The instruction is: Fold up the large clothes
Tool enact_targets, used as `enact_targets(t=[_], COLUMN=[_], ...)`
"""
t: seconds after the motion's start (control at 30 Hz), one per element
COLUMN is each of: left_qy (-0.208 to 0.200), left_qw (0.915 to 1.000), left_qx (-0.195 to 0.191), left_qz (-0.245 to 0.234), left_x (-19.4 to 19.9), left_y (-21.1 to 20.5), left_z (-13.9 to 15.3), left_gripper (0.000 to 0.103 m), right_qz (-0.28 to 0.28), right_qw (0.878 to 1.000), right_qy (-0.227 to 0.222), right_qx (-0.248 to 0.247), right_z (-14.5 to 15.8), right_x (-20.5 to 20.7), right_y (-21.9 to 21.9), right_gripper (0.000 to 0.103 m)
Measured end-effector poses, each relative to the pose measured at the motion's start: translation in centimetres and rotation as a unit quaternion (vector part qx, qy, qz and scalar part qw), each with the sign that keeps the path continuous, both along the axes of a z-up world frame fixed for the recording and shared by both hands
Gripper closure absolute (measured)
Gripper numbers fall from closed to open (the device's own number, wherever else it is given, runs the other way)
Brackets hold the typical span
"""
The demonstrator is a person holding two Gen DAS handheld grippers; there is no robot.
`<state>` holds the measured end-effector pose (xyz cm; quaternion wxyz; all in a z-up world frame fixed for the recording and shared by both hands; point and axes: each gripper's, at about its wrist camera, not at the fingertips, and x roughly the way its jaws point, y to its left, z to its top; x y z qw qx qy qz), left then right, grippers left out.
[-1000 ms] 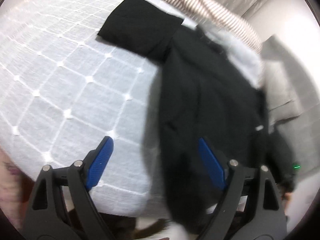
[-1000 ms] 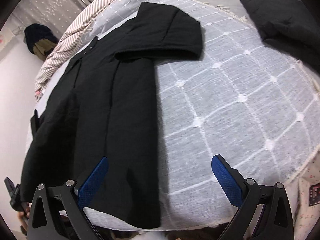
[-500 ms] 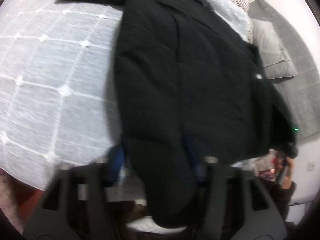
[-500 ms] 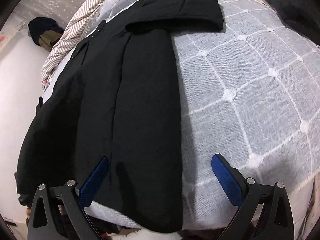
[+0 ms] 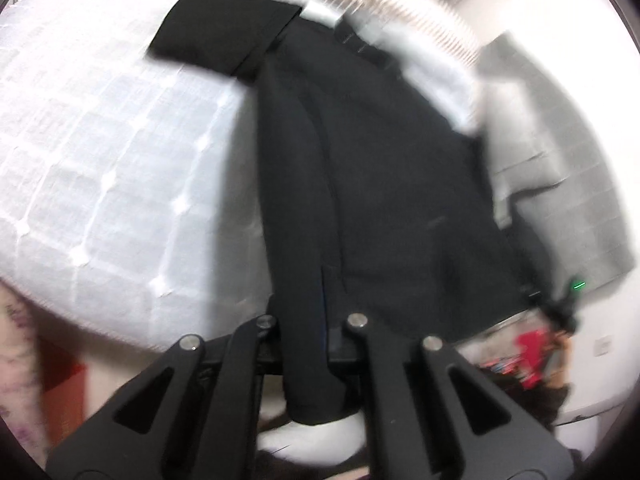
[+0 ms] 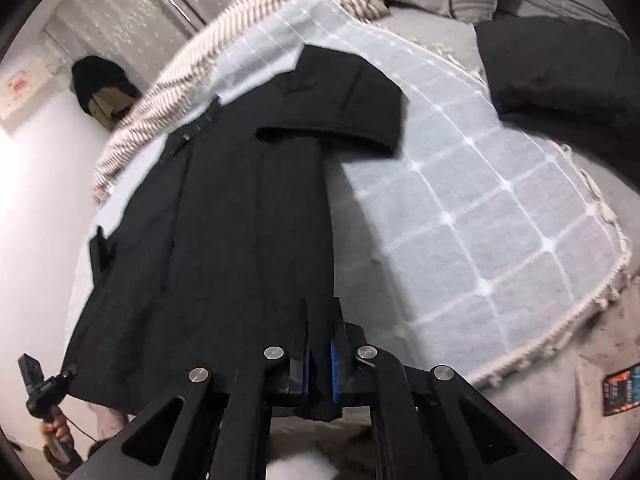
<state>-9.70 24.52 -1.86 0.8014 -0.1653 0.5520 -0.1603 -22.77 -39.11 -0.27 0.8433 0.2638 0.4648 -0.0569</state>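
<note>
A long black coat (image 6: 240,220) lies lengthwise on a white grid-patterned bedspread (image 6: 500,200), one sleeve folded across near its collar; the right gripper (image 6: 318,364) has just closed, its blue pads pinching the coat's near hem; the left gripper (image 5: 316,336) has likewise just closed, clamped on the hem's other corner; a dark cushion (image 6: 560,68) sits beyond the bedspread's far edge.

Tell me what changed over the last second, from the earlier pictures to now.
Both grippers have just been closing, from wide open. The left gripper now pinches the black coat at its hem; the right gripper clamps the hem too. The sleeve still lies folded across on the white bedspread.
</note>
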Motion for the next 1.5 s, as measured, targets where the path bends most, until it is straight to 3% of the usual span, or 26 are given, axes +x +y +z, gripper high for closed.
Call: enact_targets(t=[0.13,0.2,0.23,0.37,0.4,0.43,0.47,0.5,0.53,0.63,0.73,0.8,0.9,0.93,1.0,1.2,1.3,1.37,1.43,1.47,1.5], left_qy=[0.078,0.078,0.074,0.01,-0.013,-0.034,-0.061,-0.083,-0.097,-0.125,-0.174,-0.211,-0.214,-0.214,-0.217,-0.21,-0.214,-0.217,-0.216,-0.21,-0.208], left_qw=[0.9929,0.9936,0.9936,0.9863,0.9835,0.982,0.9806,0.9795,0.9789,0.9739,0.9538,0.942,0.9291,0.9237,0.9105,0.8844,0.8692,0.8654,0.8666,0.8707,0.8745], left_qx=[0.087,0.08,0.084,0.164,0.178,0.182,0.182,0.181,0.179,0.176,0.184,0.174,0.159,0.155,0.148,0.145,0.176,0.199,0.21,0.2,0.186], left_qz=[-0.02,-0.014,-0.012,0.014,0.028,0.036,0.039,0.031,0.013,-0.07,-0.161,-0.195,-0.256,-0.277,-0.319,-0.391,-0.409,-0.405,-0.398,-0.397,-0.397], left_x=[0.9,0.6,0.5,0.5,0.3,0.4,0.1,-0.2,-0.4,-0.8,-2.1,-3.4,-3.4,-4.0,-5.3,-7.7,-8.7,-8.7,-8.3,-8.2,-8.2], left_y=[-1.1,-0.9,-0.9,-0.4,-0.7,-1.1,-1.9,-2.9,-4.3,-9.0,-14.4,-16.4,-19.6,-19.6,-20.8,-24.3,-25.7,-26.4,-26.6,-26.5,-26.2], left_z=[-5.8,-5.5,-5.0,-1.6,-0.4,0.6,1.7,2.5,2.9,3.3,2.5,1.9,0.3,-0.1,-0.7,-2.1,-3.2,-3.9,-4.0,-3.8,-3.5], left_gripper=[0.092,0.089,0.084,0.068,0.051,0.034,0.03,0.028,0.028,0.027,0.027,0.027,0.027,0.027,0.027,0.027,0.027,0.033,0.061,0.069,0.086], right_qz=[0.018,0.015,0.009,-0.024,-0.027,-0.024,-0.018,-0.008,0.01,0.09,0.166,0.213,0.278,0.304,0.324,0.361,0.371,0.374,0.375,0.375,0.375], right_qw=[0.991,0.987,0.987,0.981,0.979,0.978,0.979,0.981,0.983,0.985,0.977,0.968,0.951,0.941,0.933,0.926,0.923,0.922,0.922,0.922,0.922], right_qy=[0.111,0.131,0.131,0.123,0.112,0.099,0.088,0.075,0.052,0.0,-0.041,-0.083,-0.091,-0.102,-0.115,-0.081,-0.072,-0.067,-0.064,-0.064,-0.064], right_qx=[-0.075,-0.087,-0.09,-0.149,-0.171,-0.18,-0.182,-0.181,-0.175,-0.149,-0.129,-0.108,-0.102,-0.104,-0.104,-0.072,-0.076,-0.076,-0.076,-0.077,-0.076], right_z=[-5.2,-6.8,-6.4,-3.5,-2.7,-2.1,-1.5,-0.9,-0.1,0.6,0.5,-0.2,-0.9,-0.9,-1.2,-3.0,-3.3,-3.8,-3.9,-3.9,-3.9], right_x=[2.6,3.4,3.4,3.3,3.3,3.2,3.4,3.7,4.2,6.1,5.6,5.2,4.3,3.9,3.6,4.7,4.5,4.9,5.1,5.0,5.1], right_y=[1.9,2.3,2.4,2.9,3.3,3.9,4.5,5.6,7.0,12.1,15.7,18.2,21.4,22.6,23.9,25.0,25.2,25.8,26.0,25.8,25.8], right_gripper=[0.095,0.094,0.087,0.072,0.069,0.059,0.051,0.034,0.03,0.03,0.03,0.03,0.03,0.03,0.03,0.039,0.041,0.042,0.044,0.045,0.05])
